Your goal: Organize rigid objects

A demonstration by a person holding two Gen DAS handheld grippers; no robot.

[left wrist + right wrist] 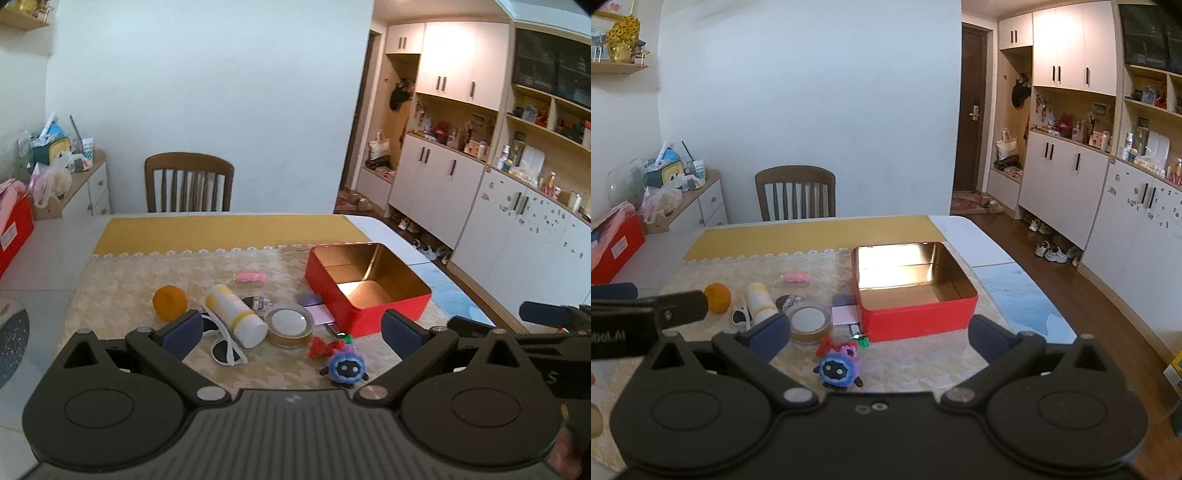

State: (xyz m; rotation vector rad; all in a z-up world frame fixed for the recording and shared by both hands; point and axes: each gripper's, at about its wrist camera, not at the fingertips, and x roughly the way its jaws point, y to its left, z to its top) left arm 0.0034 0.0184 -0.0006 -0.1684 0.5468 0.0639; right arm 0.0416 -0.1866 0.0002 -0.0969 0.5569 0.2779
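Note:
An open red tin box (384, 314) (916, 317) with a gold inside stands on the table. Left of it lie an orange (170, 302) (717, 297), a white and yellow bottle (236, 314) (760, 302), white sunglasses (225, 350), a tape roll (290, 325) (809, 321), a pink tube (251, 277) (795, 277), a red bow (325, 347) and a blue fuzzy toy (345, 367) (836, 371). My left gripper (291, 332) is open and empty above the clutter. My right gripper (879, 332) is open and empty in front of the box.
A wooden chair (188, 182) stands at the table's far side. A red carton (617, 251) sits at the left. White cabinets (1071, 177) line the right wall. A side cabinet with bags (74, 177) stands at the left.

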